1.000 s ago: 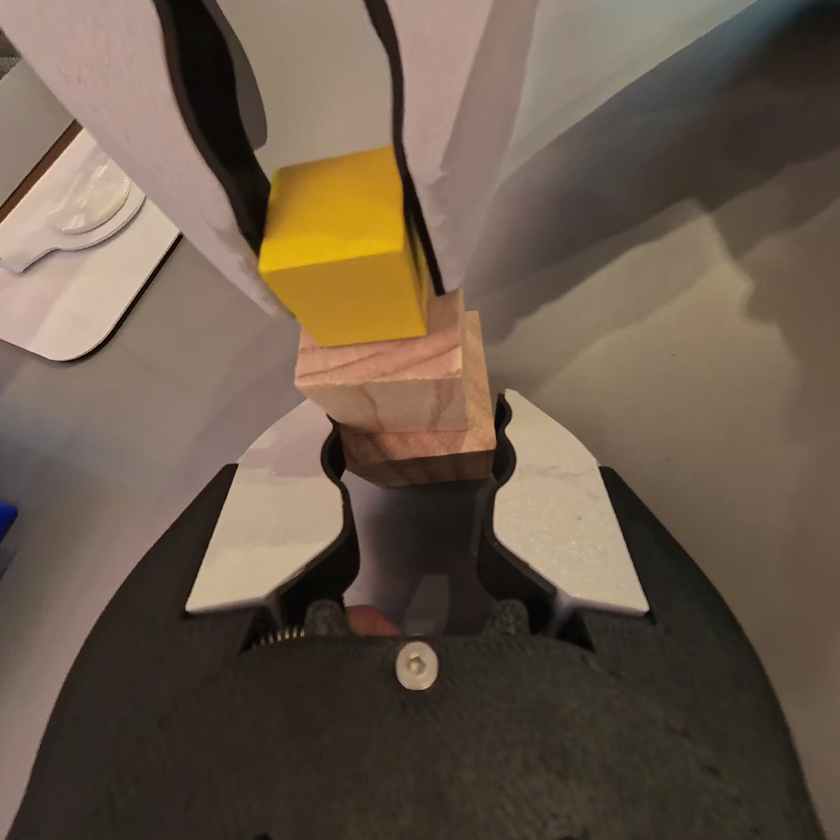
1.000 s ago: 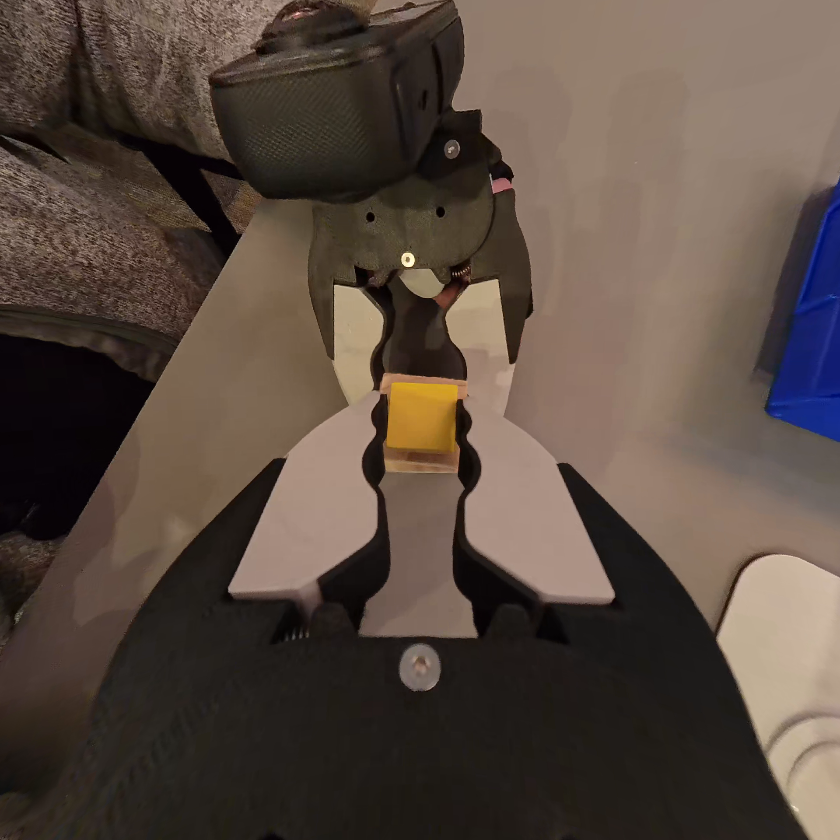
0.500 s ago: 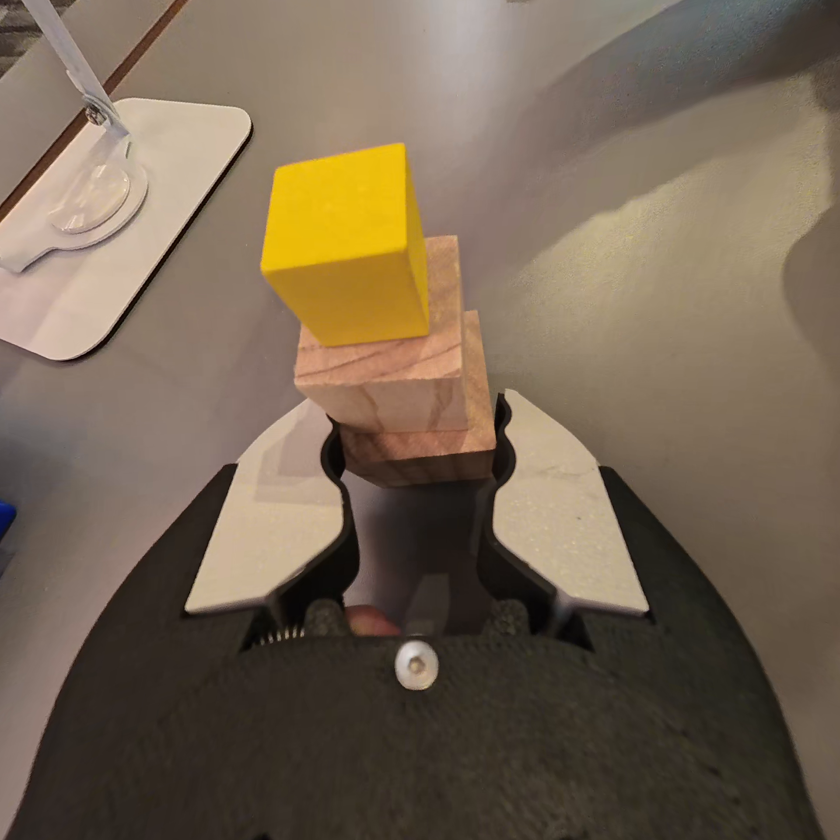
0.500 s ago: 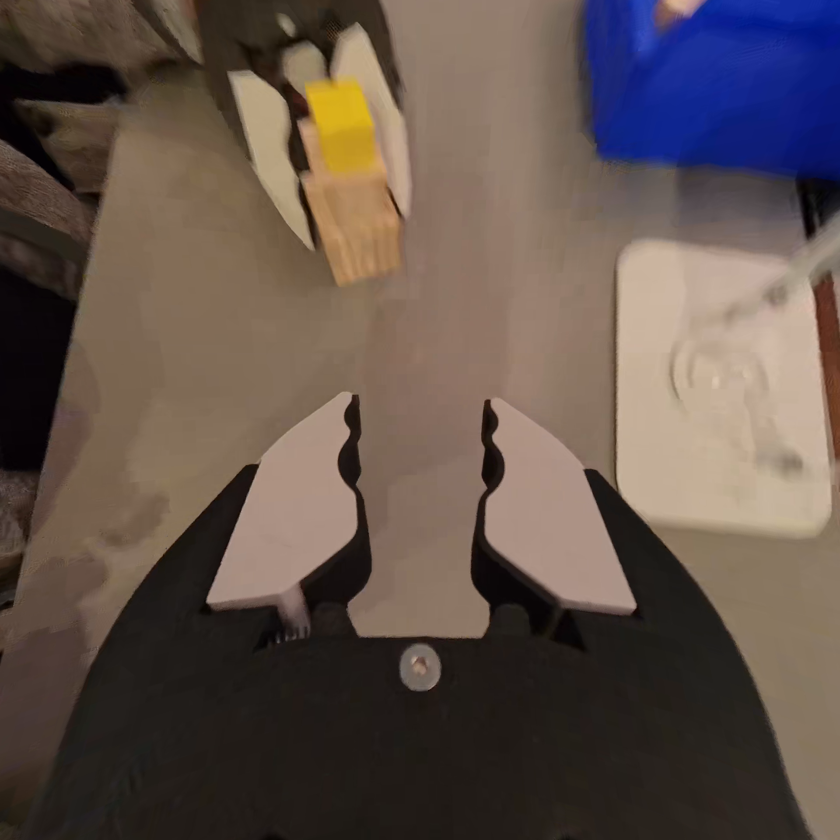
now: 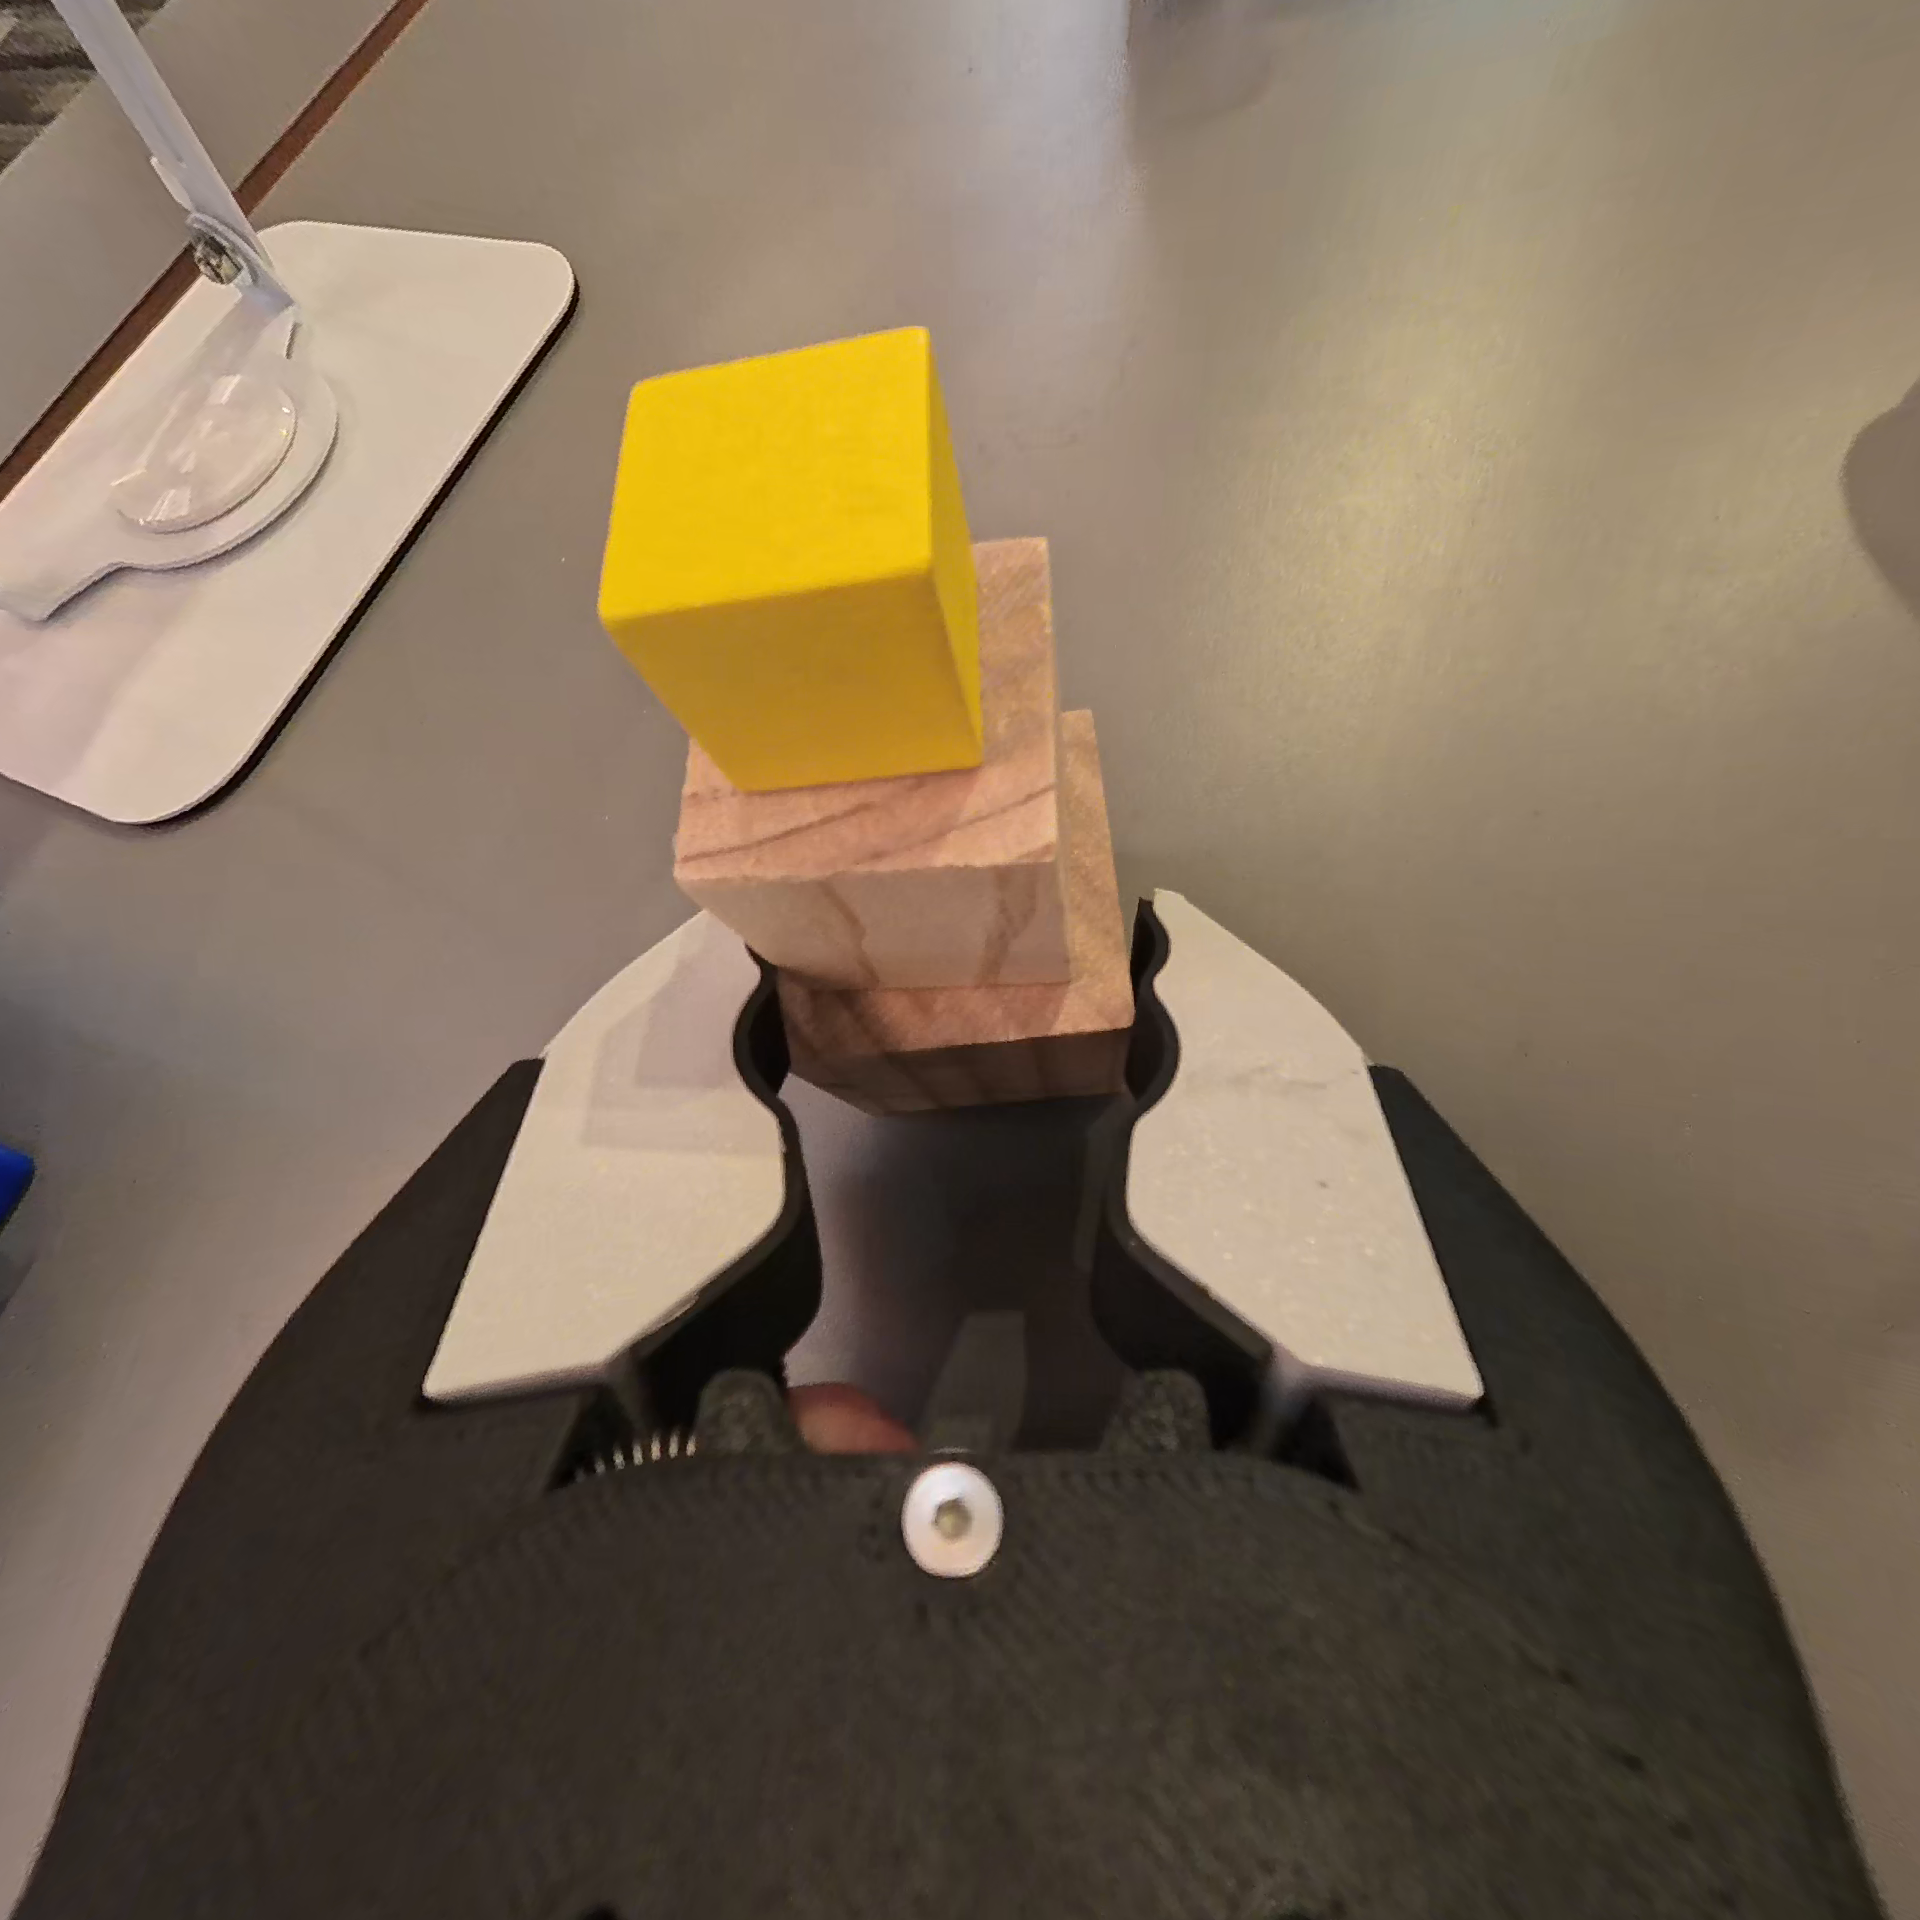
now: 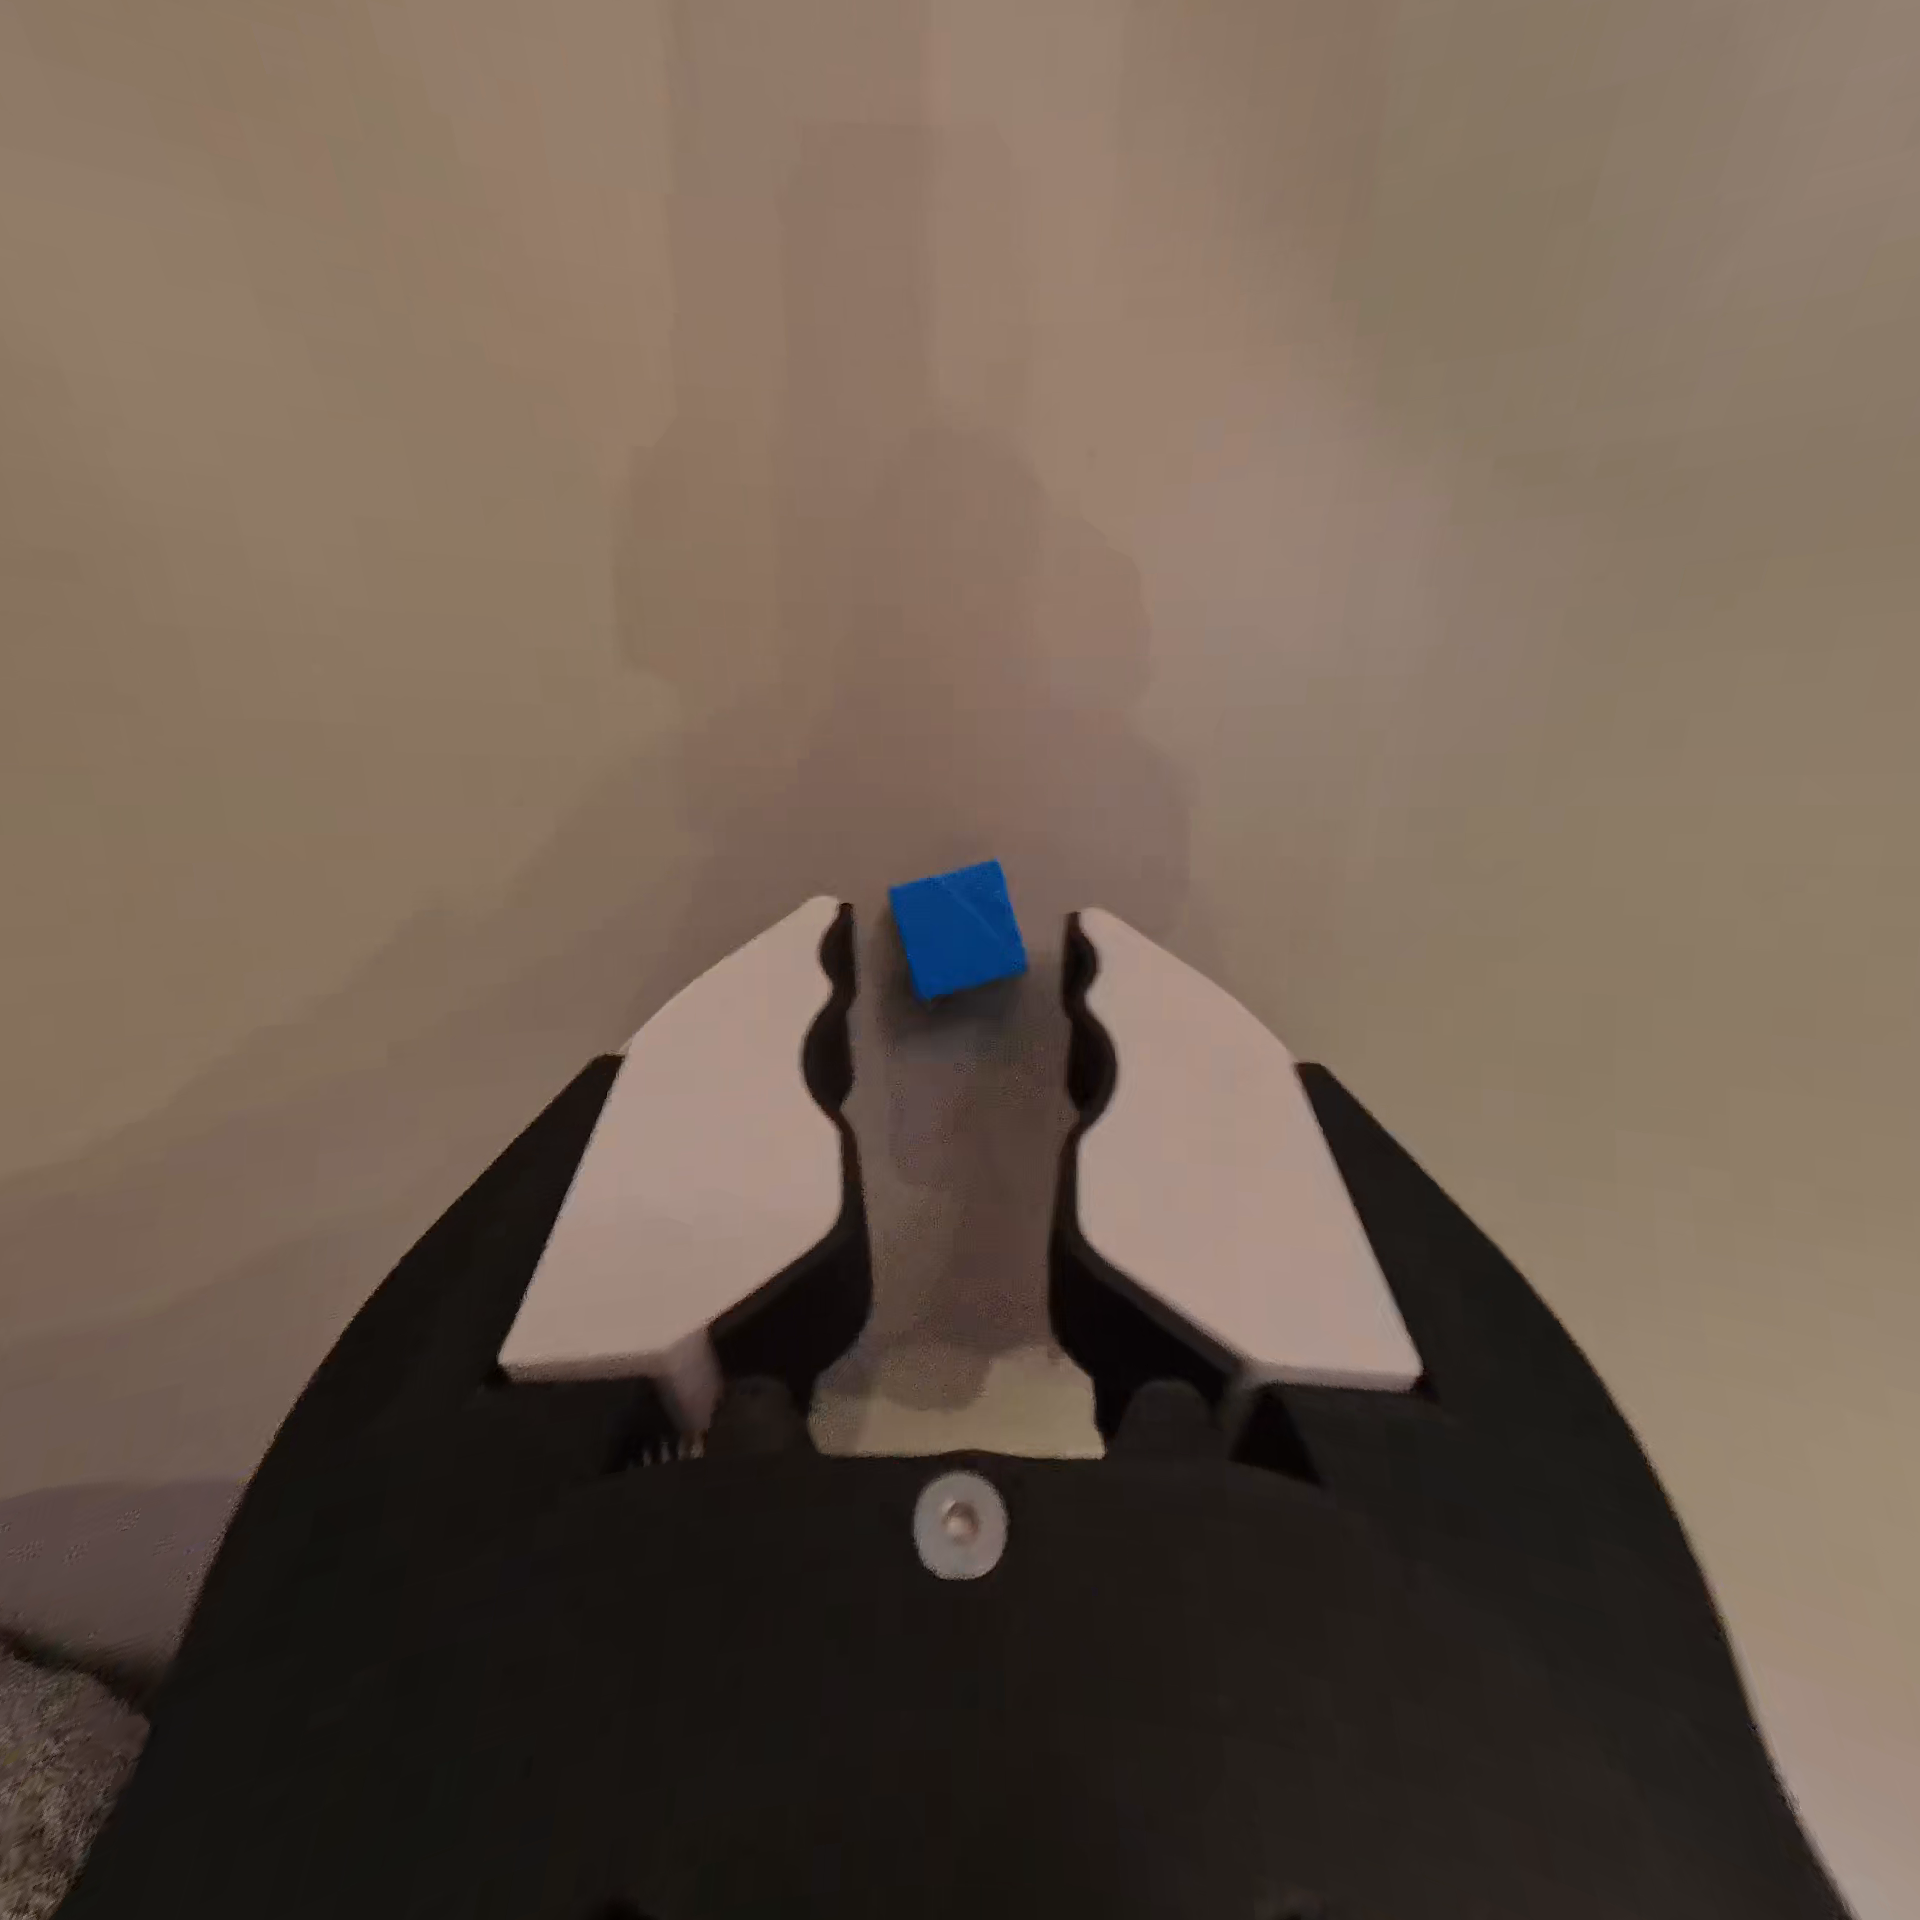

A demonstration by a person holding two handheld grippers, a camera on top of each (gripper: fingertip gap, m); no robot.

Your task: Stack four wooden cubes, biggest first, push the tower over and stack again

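Observation:
In the left wrist view a tower of three cubes stands on the grey table. The bottom cube (image 5: 956, 1049) is darker wood, the middle cube (image 5: 883, 894) is lighter wood, and a yellow cube (image 5: 800, 561) sits on top, shifted a little left. My left gripper (image 5: 945, 935) is shut on the bottom cube, one finger on each side. In the right wrist view a small blue cube (image 6: 956, 930) lies on the table, turned at an angle. My right gripper (image 6: 954, 914) is open with the blue cube in the gap between its fingertips, touching neither finger.
A white base plate (image 5: 416, 436) with a clear stand and a slanted rod lies at the back left of the tower, near the table edge. A blue object (image 5: 10, 1184) shows at the left edge. Grey fabric (image 6: 52, 1766) shows at the lower left of the right wrist view. My hands' fingertips stand some 40 centimetres from each other. From my left tips it is roughly 20 centimetres to the blue object (image 5: 10, 1184); from my right, 50 centimetres.
My right gripper let go of the yellow cube on top of the tower, drew back and moved over to the small blue cube. My left gripper has stayed on the bottom cube.

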